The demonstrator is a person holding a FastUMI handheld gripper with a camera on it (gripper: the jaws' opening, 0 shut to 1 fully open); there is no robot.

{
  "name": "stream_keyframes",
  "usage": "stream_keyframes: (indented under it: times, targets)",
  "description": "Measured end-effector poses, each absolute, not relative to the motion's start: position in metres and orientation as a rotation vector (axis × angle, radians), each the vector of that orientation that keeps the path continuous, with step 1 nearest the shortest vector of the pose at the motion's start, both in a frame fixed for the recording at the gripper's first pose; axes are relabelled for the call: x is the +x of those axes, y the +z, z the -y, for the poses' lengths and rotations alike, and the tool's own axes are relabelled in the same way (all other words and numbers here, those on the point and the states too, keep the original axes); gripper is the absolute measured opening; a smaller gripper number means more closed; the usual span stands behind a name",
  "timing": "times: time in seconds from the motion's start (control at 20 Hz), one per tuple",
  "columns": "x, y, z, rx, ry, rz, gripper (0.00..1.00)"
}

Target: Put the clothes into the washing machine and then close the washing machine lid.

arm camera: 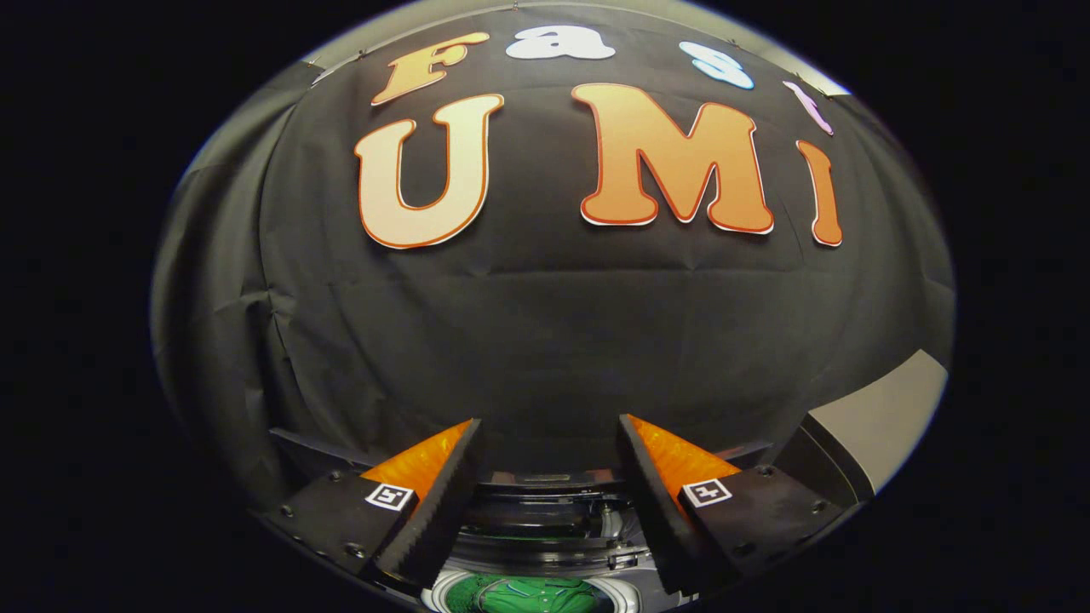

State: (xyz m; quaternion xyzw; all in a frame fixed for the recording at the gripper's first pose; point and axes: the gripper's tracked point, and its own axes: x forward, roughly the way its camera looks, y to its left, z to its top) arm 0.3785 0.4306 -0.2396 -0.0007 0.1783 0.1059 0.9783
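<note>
My gripper (549, 434) is open, its two fingers spread wide with nothing between them. It points at the black cloth wall (545, 340). Low between the fingers I see the top of the washing machine (545, 549), with dark glossy parts of its raised lid (545, 515) and the round opening below. A green garment (524, 596) lies inside the drum, just under the fingers.
A grey flat panel (886, 417) stands to the right of the right finger, beside the machine. The black cloth wall closes off everything ahead.
</note>
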Motion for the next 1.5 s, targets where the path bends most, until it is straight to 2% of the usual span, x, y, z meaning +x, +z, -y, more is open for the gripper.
stream_keyframes:
  times: [1.5]
  targets:
    - [0.252, -0.249, -0.408, -0.010, 0.241, -0.280, 0.98]
